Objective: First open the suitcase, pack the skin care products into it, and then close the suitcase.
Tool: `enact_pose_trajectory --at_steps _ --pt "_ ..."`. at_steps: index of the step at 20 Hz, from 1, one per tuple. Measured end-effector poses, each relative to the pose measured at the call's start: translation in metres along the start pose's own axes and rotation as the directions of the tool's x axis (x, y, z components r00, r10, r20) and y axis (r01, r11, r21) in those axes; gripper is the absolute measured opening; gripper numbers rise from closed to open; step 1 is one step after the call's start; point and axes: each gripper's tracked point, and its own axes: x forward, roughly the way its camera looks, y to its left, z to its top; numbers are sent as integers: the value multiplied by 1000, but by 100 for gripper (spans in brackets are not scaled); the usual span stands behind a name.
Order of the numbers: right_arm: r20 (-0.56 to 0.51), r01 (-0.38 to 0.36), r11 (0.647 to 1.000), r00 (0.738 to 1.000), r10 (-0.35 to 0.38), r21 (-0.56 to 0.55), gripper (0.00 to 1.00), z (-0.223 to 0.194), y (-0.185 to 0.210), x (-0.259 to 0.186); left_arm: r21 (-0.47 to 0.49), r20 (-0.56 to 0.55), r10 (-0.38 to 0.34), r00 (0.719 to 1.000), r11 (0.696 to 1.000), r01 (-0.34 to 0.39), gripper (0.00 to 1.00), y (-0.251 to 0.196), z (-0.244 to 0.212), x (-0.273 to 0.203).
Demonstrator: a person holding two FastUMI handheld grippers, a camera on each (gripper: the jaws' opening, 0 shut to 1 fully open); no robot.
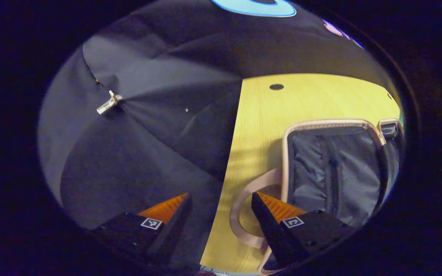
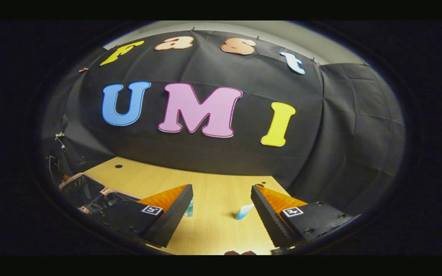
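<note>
- Left gripper (image 1: 221, 199), bottom centre of the left gripper view: fingers spread wide, nothing between them; left finger over black cloth, right finger (image 1: 272, 226) over the table edge and the suitcase corner.
- Suitcase (image 1: 332, 168), right half of the left gripper view: lying open on the wooden table (image 1: 259, 115), grey lined interior facing up, pale trim around the rim.
- Carrying handle (image 1: 240, 214), lower centre of the same view: pale loop projecting from the suitcase's left side, lying flat on the table, partly hidden behind the right finger.
- Metal clip (image 1: 109, 103), upper left of the same view: pinned to the black cloth wall (image 1: 148, 145), cloth creases radiating from it.
- Right gripper (image 2: 221, 189), bottom centre of the right gripper view: fingers spread apart, gripping nothing, held above the table.
- Pale blue tube (image 2: 243, 211), lower centre of the right gripper view: lying on the table, between the two fingers as framed, touching neither.
- Small green-tinted bottle (image 2: 189, 208): standing upright just beside the left finger's tip, partly hidden by it.
- Suitcase again at lower left of the right gripper view, open, well apart from both products.
</note>
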Motion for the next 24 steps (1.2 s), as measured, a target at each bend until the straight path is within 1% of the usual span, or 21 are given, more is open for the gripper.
enact_pose_trajectory --at_steps 1,2,4,6,7,9,11,12,14,15,19,20,21,23,24 --pt "2 -11 1000 1000 11 1 99 1 3 2 30 86 -17 996 999 14 98 -9 24 -14" --pt "4 -19 1000 1000 19 2 96 1 5 5 69 165 -47 985 997 36 97 -24 48 -30" --pt "10 -34 999 999 34 8 96 3 8 9 130 287 -114 951 988 79 97 -55 89 -70" --pt "13 -54 998 998 54 16 95 3 10 12 148 355 -202 913 976 158 97 -101 119 -108" --pt "15 -64 998 998 63 16 96 3 10 13 141 380 -242 893 969 203 97 -127 130 -126" --pt "24 -79 997 997 79 8 96 3 6 14 146 429 -323 844 946 288 97 -181 155 -163" --pt "26 -87 996 996 87 -1 96 3 -3 16 179 460 -409 788 912 369 97 -237 177 -195" --pt "24 -88 996 996 88 -1 96 3 -9 17 205 470 -463 751 885 418 97 -272 186 -213" --pt "26 -92 996 995 92 11 96 4 -19 19 251 465 -548 696 835 490 97 -331 189 -233" --pt "24 -95 995 995 94 16 96 3 -25 19 266 461 -578 673 814 517 97 -361 191 -240" --pt "6 -102 995 995 102 6 96 -3 -47 20 269 399 -668 628 740 617 97 -457 182 -261" --pt "4 -101 995 995 101 -3 96 -4 -54 21 274 384 -692 612 718 640 98 -482 179 -259" --pt "-2 -102 995 995 102 -10 96 -7 -60 21 270 355 -709 610 702 659 98 -507 175 -255" --pt "-12 -115 993 993 114 -18 96 -11 -70 22 241 317 -724 613 687 686 98 -537 172 -241" --pt "-17 -122 992 992 122 -20 96 -14 -74 22 227 304 -722 622 689 689 98 -549 170 -231"
